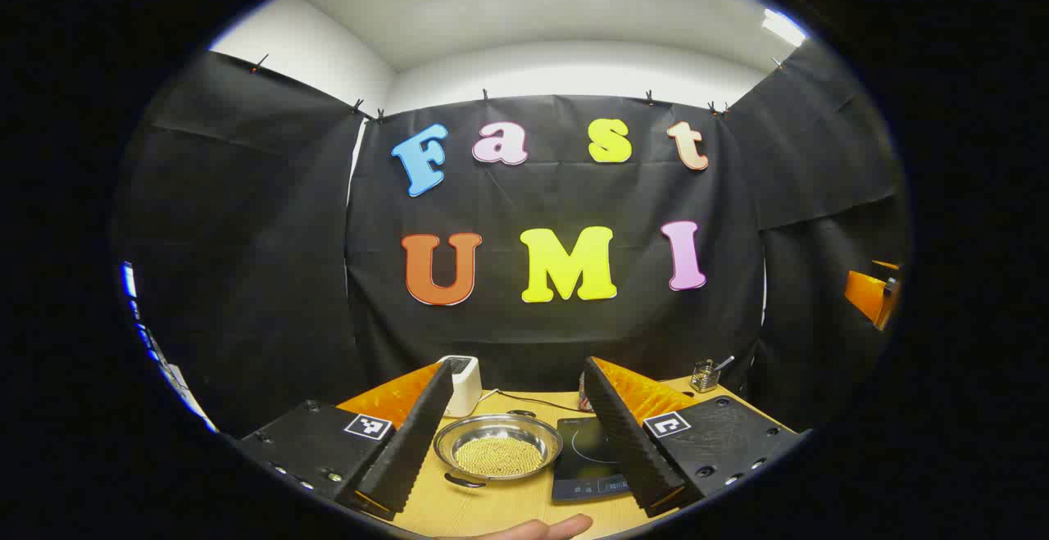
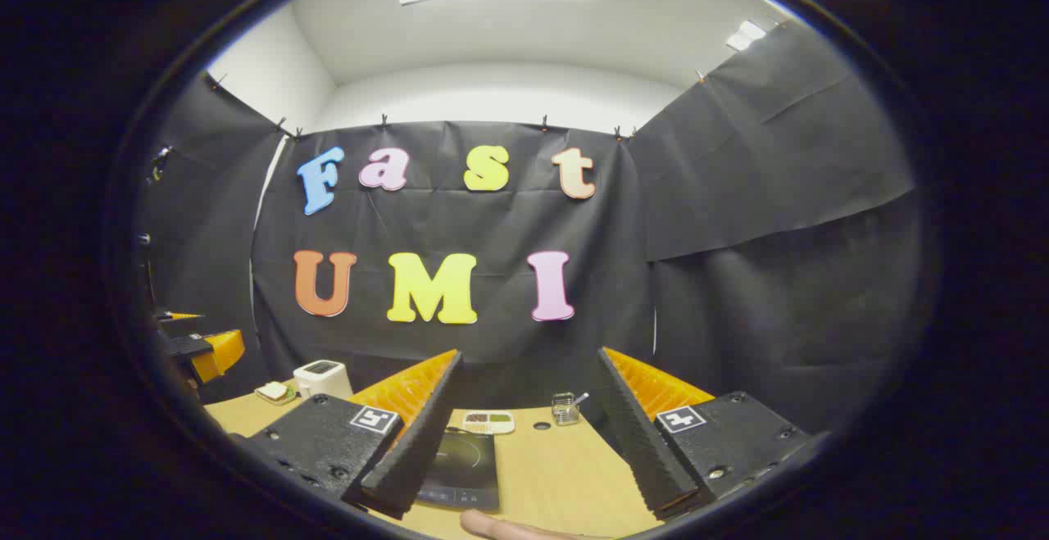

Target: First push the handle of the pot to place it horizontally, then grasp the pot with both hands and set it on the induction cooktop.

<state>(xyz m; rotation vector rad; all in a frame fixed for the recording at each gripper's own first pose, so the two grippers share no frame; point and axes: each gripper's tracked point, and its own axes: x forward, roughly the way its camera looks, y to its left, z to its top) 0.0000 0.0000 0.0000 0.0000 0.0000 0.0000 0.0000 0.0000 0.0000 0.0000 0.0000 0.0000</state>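
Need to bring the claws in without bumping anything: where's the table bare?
Bare wood lies right of the cooktop, running back to the small jar. Crowded on the other side: pot beside the cooktop, white appliance behind.

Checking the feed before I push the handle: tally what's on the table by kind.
Cookware: 1, round steel pot of yellow grains
Appliances: 2, black induction cooktop, white toaster
Dishes: 2, white divided tray, sandwich plate
Jars: 1, glass jar
Total: 6

I see a shiny metal pot (image 1: pixel 497 444) on a matt wood-look table (image 2: pixel 565 474), beside a glossy black induction cooktop (image 1: pixel 592 458); my finger pads (image 1: pixel 407 442) look ribbed, dull black.
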